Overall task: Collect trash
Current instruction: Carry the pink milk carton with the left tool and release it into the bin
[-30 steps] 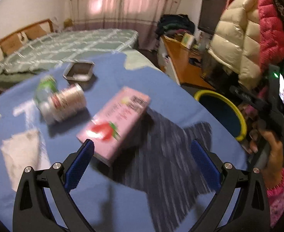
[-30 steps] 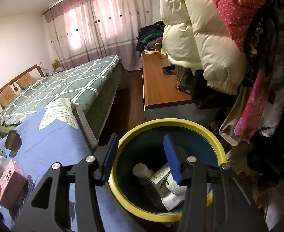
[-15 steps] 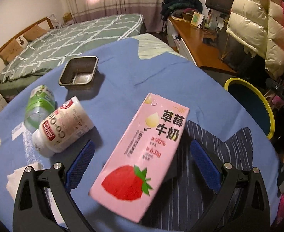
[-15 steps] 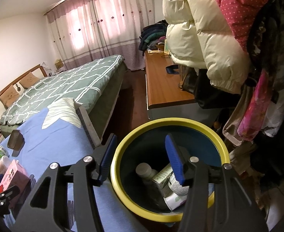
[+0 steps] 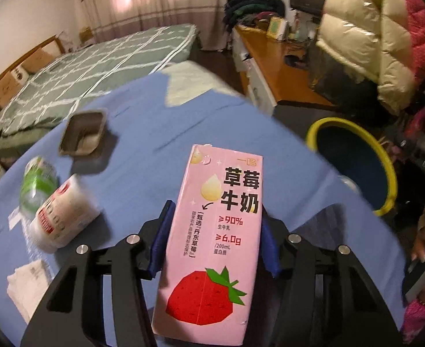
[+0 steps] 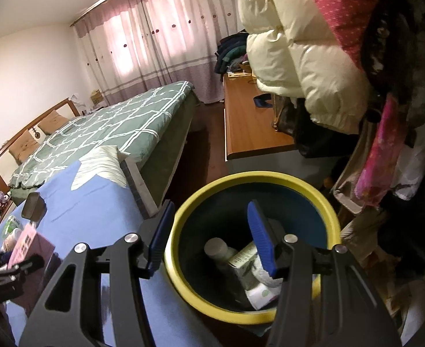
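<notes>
A pink strawberry-milk carton (image 5: 212, 231) lies between the blue pads of my left gripper (image 5: 216, 211). The jaws are closing and both pads touch its long sides. It sits on the blue tablecloth (image 5: 143, 156). Further left lie a white bottle with a red label (image 5: 62, 217), a green-labelled bottle (image 5: 37, 182), a foil tray (image 5: 82, 134) and a crumpled tissue (image 5: 29, 286). My right gripper (image 6: 209, 206) hangs open over the yellow-rimmed bin (image 6: 241, 177) with nothing between its fingers. Inside the bin lie a bottle (image 6: 216, 248) and other packaging.
The bin (image 5: 386, 162) stands off the table's right edge. Behind it are a wooden desk (image 6: 250, 127) and hanging padded coats (image 6: 299, 52). A bed with a green checked cover (image 6: 120, 118) lies beyond the table. A person's hand (image 5: 423, 240) shows at right.
My left gripper moved forward over the pink carton and its jaws narrowed from wide open onto the carton's sides. The right gripper stayed over the bin.
</notes>
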{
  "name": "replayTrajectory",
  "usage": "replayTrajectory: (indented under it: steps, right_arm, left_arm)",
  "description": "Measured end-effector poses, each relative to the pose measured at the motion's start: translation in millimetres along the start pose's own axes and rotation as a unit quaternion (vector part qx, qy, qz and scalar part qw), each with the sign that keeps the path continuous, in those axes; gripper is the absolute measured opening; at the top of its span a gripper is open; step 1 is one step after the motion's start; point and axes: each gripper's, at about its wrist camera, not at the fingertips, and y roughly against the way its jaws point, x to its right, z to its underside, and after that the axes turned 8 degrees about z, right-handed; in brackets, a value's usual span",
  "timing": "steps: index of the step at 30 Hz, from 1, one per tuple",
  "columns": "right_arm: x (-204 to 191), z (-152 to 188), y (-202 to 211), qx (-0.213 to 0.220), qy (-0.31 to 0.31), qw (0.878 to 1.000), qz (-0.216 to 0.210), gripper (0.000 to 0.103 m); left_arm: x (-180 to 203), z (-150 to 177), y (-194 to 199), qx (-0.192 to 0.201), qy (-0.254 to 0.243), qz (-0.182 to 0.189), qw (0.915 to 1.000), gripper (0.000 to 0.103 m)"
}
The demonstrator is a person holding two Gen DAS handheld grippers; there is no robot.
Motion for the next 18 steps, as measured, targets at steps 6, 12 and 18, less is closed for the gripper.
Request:
replayTrajectory:
  steps: [6, 12, 18]
  right_arm:
    - [34.4, 1.0, 12.4, -0.001, 0.013, 1.0, 0.006, 0.051]
    - [59.3, 5.1, 20.6, -0.006, 0.028, 0.999, 0.015, 0.051]
    - [85.2, 6.3, 26.4, -0.006, 0.025, 0.999, 0.028, 0.053]
  left_arm:
    - [60.8, -38.5, -7.8, 0.015, -0.034, 0.036, 0.9987, 0.053]
    - [135.6, -76.2, -41.1, 0.007, -0.07, 0.074, 0.9948, 0.053]
    - [198.5, -99.0, -86.5, -0.019, -0.084, 0.111, 0.99, 0.053]
